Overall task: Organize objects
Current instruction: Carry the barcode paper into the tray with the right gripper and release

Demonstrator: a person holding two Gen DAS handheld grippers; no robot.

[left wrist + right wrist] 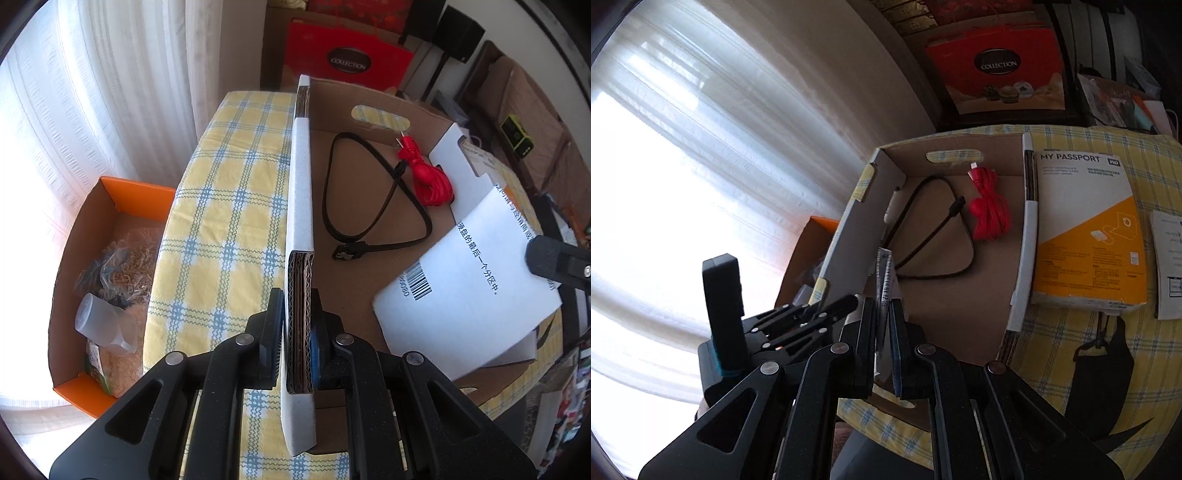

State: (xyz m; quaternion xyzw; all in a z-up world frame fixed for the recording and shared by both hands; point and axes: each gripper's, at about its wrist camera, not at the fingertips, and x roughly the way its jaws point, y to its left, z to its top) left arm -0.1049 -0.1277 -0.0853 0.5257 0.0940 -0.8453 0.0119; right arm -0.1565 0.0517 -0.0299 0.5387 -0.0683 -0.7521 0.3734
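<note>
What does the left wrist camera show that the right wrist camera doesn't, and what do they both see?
Only the left wrist view shows the orange box's contents, including a clear cup, and the printed face of the booklet. Only the right wrist view shows the My Passport box, a black strap and the left gripper's body from outside. Both show the cardboard tray, the black cable, the red cable and the red bag.

Daylight through the white curtain [92, 122] blows out the left of both frames; right edges fall dim, fisheye-curved, with dark corners.
</note>
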